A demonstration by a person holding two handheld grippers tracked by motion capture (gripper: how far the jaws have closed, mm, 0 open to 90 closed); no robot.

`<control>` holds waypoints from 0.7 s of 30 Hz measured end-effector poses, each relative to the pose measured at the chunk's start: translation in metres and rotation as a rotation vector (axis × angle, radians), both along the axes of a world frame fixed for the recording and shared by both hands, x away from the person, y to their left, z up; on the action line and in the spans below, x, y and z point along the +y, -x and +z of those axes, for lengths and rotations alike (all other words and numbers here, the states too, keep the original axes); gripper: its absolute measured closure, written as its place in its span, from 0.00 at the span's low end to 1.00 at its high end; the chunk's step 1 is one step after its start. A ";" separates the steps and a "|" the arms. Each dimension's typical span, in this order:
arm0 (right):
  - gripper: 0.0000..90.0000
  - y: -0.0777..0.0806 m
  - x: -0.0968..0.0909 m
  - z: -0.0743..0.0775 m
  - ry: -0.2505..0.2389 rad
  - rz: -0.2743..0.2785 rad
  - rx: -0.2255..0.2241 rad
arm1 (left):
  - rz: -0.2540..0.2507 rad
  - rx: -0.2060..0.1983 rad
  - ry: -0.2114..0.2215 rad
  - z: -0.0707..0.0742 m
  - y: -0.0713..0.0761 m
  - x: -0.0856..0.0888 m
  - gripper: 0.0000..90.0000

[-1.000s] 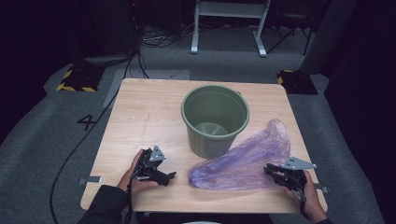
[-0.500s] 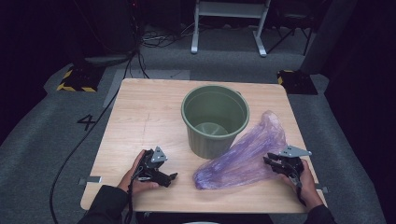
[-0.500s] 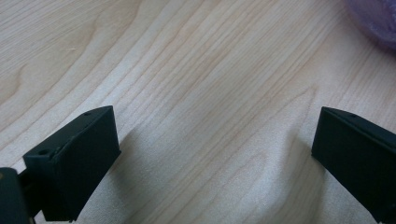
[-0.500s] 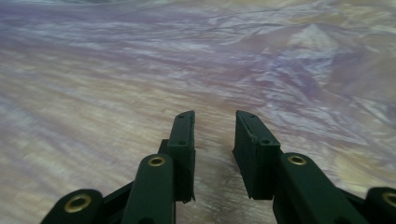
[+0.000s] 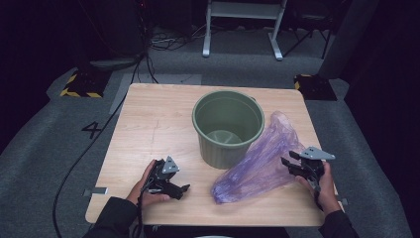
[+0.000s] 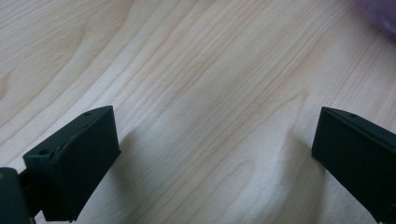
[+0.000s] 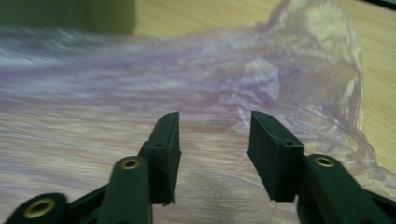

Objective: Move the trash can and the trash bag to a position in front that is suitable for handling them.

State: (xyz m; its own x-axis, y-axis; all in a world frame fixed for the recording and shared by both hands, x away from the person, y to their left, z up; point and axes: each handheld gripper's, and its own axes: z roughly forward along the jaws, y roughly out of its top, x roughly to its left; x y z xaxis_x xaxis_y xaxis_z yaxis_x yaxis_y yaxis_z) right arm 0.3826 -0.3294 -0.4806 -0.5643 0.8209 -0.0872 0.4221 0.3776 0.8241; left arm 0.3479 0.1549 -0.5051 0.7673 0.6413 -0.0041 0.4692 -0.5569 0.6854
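A crumpled purple plastic bag (image 5: 257,163) lies on the wooden table (image 5: 158,114), leaning against the right side of an upright, empty green bucket (image 5: 228,126). My right gripper (image 5: 289,166) is at the bag's right edge, pointing into it. In the right gripper view its jaws (image 7: 215,135) have just been opening. They stand apart over the bag's film (image 7: 299,70), and the pads press on nothing. My left gripper (image 5: 181,191) rests at the table's front left. It is wide open (image 6: 215,149) over bare wood, away from the bag.
The bucket's dark wall (image 7: 65,14) is blurred at the top left of the right gripper view. A cable runs off the table's left side across the grey floor (image 5: 64,163). A metal stand (image 5: 242,29) rises behind the table.
The right gripper has moved a little away from the table's front edge, and its jaws stand wider. The bag's front end has shifted slightly right. The left gripper has kept still.
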 end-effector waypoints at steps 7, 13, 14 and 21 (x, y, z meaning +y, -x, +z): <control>0.55 0.042 0.013 0.013 -0.041 0.113 0.000 | -0.020 0.000 -0.001 0.000 0.001 -0.003 0.00; 0.63 0.049 0.027 0.000 -0.017 0.138 0.037 | -0.025 0.002 0.002 0.000 0.001 -0.003 0.00; 0.65 0.047 0.028 -0.003 -0.014 0.131 0.048 | -0.026 0.002 0.002 0.000 0.001 -0.003 0.00; 0.71 0.025 0.022 -0.018 -0.023 0.090 0.098 | -0.029 0.002 0.001 0.000 0.001 -0.002 0.00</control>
